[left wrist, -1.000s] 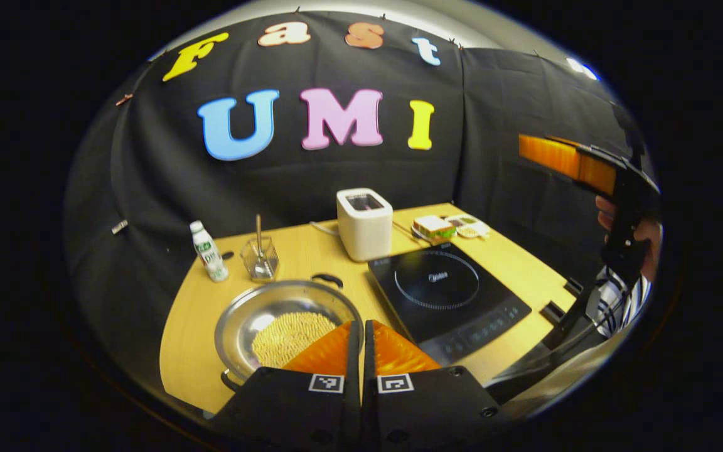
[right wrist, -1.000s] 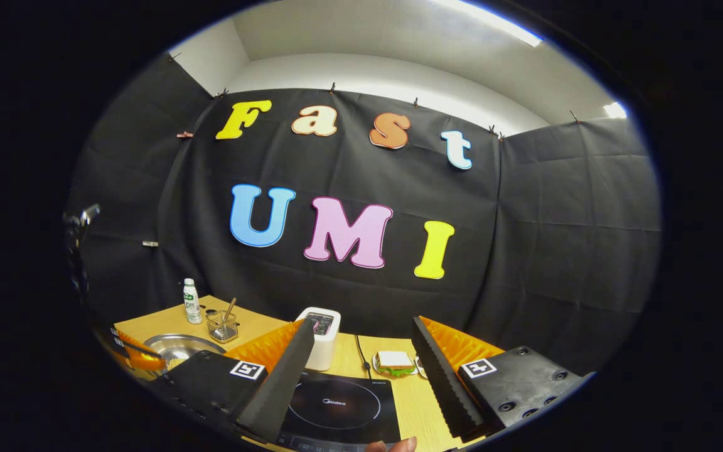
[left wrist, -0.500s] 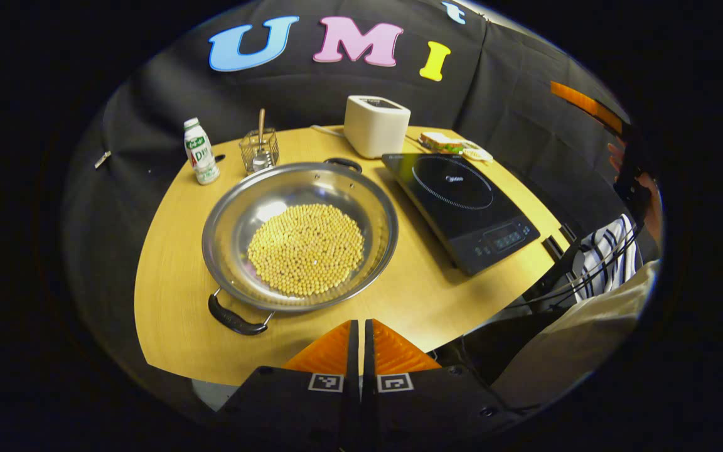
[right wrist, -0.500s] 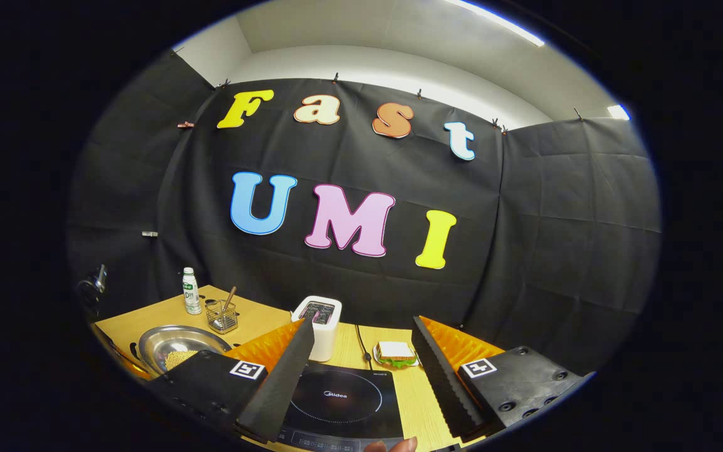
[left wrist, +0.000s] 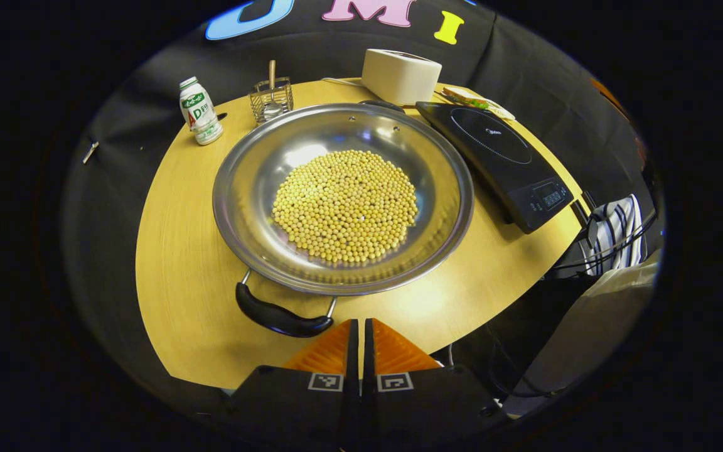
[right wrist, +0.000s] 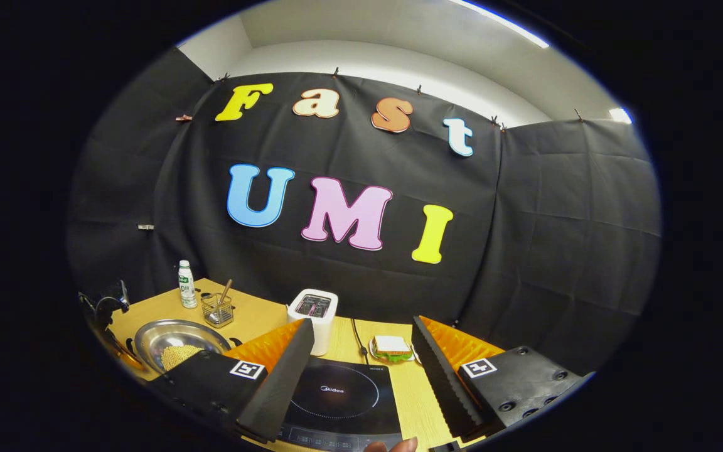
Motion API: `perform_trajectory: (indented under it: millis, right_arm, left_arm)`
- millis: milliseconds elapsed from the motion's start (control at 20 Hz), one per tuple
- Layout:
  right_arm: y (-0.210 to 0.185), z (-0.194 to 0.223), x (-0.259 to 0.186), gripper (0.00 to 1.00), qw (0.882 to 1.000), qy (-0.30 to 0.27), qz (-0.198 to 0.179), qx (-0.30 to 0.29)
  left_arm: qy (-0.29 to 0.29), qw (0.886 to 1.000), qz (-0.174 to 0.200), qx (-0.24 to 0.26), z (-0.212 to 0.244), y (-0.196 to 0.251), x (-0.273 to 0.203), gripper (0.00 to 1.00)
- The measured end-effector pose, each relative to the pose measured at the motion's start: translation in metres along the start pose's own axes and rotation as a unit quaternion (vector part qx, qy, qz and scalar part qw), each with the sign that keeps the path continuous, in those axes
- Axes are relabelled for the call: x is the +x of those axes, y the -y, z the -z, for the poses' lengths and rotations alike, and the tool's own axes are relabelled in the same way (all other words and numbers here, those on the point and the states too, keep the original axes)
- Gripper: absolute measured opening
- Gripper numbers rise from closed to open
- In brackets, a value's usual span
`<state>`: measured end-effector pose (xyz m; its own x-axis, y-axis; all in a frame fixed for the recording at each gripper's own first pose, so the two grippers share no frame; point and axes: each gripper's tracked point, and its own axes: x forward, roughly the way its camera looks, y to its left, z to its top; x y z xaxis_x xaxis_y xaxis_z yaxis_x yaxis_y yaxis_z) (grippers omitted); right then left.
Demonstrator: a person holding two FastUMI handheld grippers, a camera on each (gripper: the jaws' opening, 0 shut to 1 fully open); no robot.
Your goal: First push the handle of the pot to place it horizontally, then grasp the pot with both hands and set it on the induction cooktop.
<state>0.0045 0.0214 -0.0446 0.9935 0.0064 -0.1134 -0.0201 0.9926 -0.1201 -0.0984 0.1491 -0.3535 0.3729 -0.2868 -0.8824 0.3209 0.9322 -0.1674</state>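
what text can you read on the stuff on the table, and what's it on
"Midea": brand mark printed on the glass of the induction cooktop, inside its ring, read in the right gripper view.
Bottle: its label carries print, too small and blurred to read with certainty.
Display on the cooktop's control panel: too small to read.
Toaster: no text that can be made out.

Bare table (left wrist: 173,251) around pot (left wrist: 342,194); cooktop (left wrist: 499,150) just beside

Black cloth wall (right wrist: 543,238) encloses the booth behind a wooden counter (left wrist: 179,251); above it, a white ceiling (right wrist: 399,44) carries a strip light (right wrist: 499,24).
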Motion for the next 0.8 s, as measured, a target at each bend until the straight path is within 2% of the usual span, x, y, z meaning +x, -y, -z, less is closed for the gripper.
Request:
perform_trajectory:
  millis: [300, 800]
  right_arm:
    - [0.001, 0.005, 0.003, 0.98, 1.0, -0.01, 0.005, 0.0]
    - [-0.001, 0.009, 0.003, 0.98, 1.0, -0.024, 0.002, -0.015]
  left_arm:
    - [-0.015, 1.0, 0.003, 0.027, 0.005, -0.01, 0.002, 0.05]
    - [-0.025, 0.993, -0.015, 0.115, -0.007, -0.095, 0.006, 0.05]
